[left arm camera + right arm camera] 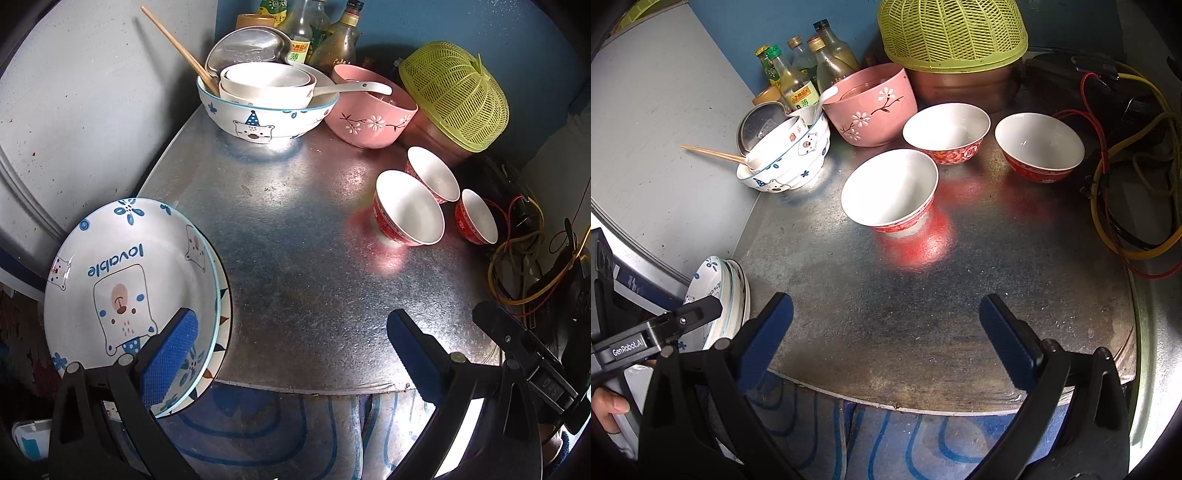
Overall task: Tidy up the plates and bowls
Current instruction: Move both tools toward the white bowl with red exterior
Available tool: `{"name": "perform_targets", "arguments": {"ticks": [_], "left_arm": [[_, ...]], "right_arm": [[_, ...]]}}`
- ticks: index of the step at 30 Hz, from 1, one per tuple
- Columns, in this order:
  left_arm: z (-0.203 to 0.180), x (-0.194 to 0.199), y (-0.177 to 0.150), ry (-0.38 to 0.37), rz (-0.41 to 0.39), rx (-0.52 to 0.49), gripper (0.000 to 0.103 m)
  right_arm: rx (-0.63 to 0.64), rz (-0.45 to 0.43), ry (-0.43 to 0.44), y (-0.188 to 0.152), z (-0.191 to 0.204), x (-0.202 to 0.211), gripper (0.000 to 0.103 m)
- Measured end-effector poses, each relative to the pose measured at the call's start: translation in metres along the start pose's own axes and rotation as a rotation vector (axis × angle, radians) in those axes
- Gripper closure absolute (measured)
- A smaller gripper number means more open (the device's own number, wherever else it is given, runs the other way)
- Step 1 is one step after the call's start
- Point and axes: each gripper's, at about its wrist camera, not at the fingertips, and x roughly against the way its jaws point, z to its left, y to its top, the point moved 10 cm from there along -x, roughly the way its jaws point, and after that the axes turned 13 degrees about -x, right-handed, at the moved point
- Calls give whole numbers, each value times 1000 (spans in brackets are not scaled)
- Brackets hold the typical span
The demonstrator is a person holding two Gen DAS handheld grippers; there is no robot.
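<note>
Plates (133, 280) stacked at worktop's (295, 258) near left corner, leaning on wall; we count that done. Three red bowls (890, 188) sit loose along right edge (unstacked), pink bowl (871, 105) at back. Left gripper (291, 350) and right gripper (886, 332) gape wide, empty.
</note>
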Motion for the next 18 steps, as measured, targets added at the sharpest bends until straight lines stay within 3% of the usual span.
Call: {"name": "perform_targets", "arguments": {"ticks": [12,18], "left_arm": [[-26,-35,29,-12,23,-40,1],[-36,-64,48,-53,46,-37,1]], "right_arm": [[-11,5,-6,24,-17,-11,1],[-45,-23,15,50,-23,-17,2]]}}
